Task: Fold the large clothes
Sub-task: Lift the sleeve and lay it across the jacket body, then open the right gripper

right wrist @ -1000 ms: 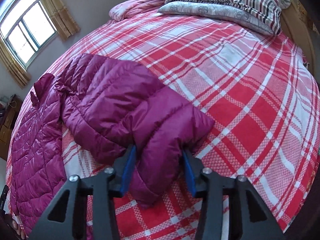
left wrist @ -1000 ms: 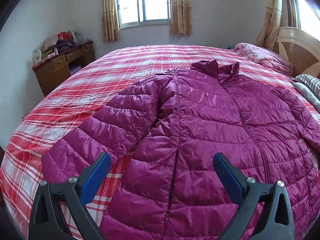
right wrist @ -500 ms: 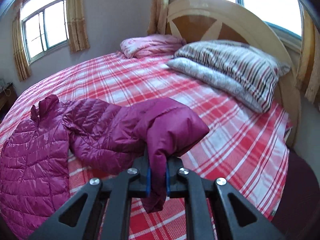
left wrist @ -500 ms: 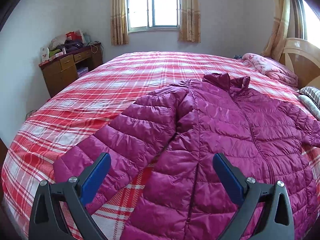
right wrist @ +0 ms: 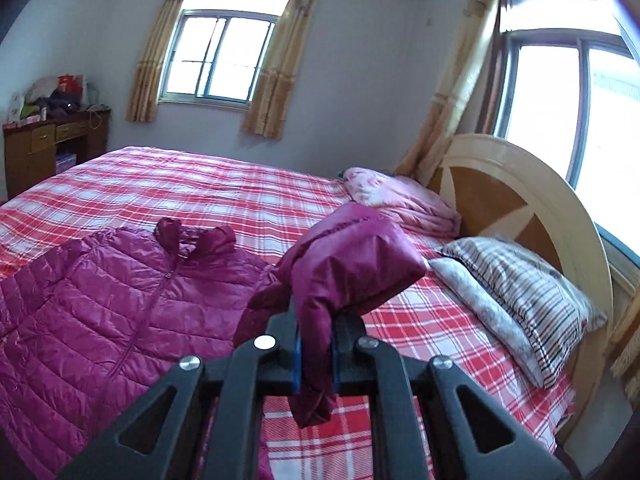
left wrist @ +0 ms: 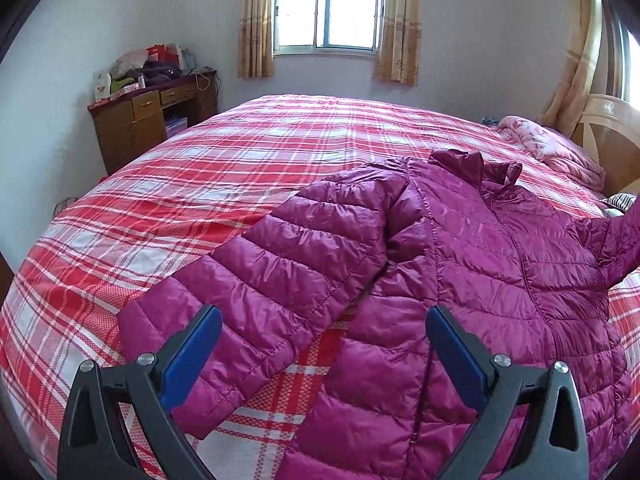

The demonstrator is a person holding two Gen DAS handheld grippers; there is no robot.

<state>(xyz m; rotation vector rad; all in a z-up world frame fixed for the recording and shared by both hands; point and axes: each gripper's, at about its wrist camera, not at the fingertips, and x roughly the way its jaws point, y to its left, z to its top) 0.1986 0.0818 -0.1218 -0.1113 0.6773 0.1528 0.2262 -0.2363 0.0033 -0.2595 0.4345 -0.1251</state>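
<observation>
A magenta quilted down jacket [left wrist: 472, 264] lies front up, zipped, on the red plaid bed [left wrist: 224, 184]. Its near sleeve [left wrist: 272, 288] stretches flat towards my left gripper [left wrist: 320, 344], which hovers open above the sleeve's cuff end with nothing between its blue pads. My right gripper [right wrist: 314, 354] is shut on the cuff of the other sleeve [right wrist: 352, 268], which hangs lifted off the bed, bunched above the jaws. That raised sleeve also shows at the right edge of the left wrist view as the sleeve [left wrist: 624, 240]. The jacket body [right wrist: 100, 304] lies flat to the left.
Striped pillows [right wrist: 520, 296] and a folded pink blanket [right wrist: 400, 200] lie by the wooden headboard [right wrist: 520, 200]. A cluttered wooden desk [left wrist: 148, 120] stands against the far wall. Curtained windows [left wrist: 328, 4] are behind the bed.
My right gripper shut on the sleeve cuff, then rose and swung, lifting the sleeve off the bed. My left gripper drifted left, so the flat sleeve now sits between its open fingers.
</observation>
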